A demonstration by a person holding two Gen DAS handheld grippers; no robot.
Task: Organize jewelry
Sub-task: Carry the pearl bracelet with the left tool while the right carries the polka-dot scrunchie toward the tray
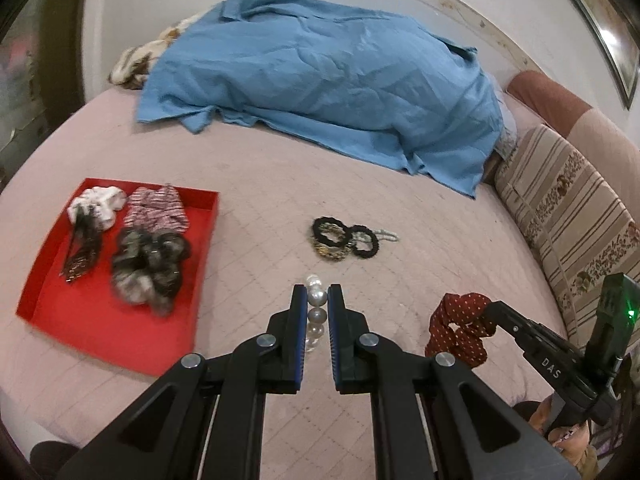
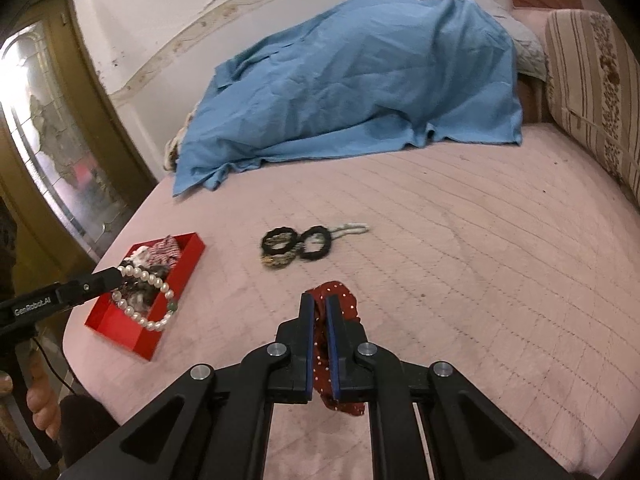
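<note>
The pearl bracelet (image 1: 314, 308) sat clamped between the left gripper's (image 1: 318, 294) fingers, lifted near the red tray (image 2: 188, 258) of scrunchies at left. The right gripper (image 2: 319, 305) pinched a red dotted scrunchie (image 2: 338, 296). Farther off, black hair ties (image 1: 344, 236) lay on the pink bedspread (image 1: 420, 240).

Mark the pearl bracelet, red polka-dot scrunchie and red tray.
pearl bracelet (image 2: 146, 300): right wrist view, on a bead of its loop.
red polka-dot scrunchie (image 1: 460, 334): left wrist view, on its bunched fabric.
red tray (image 1: 92, 320): left wrist view, on bare floor.
</note>
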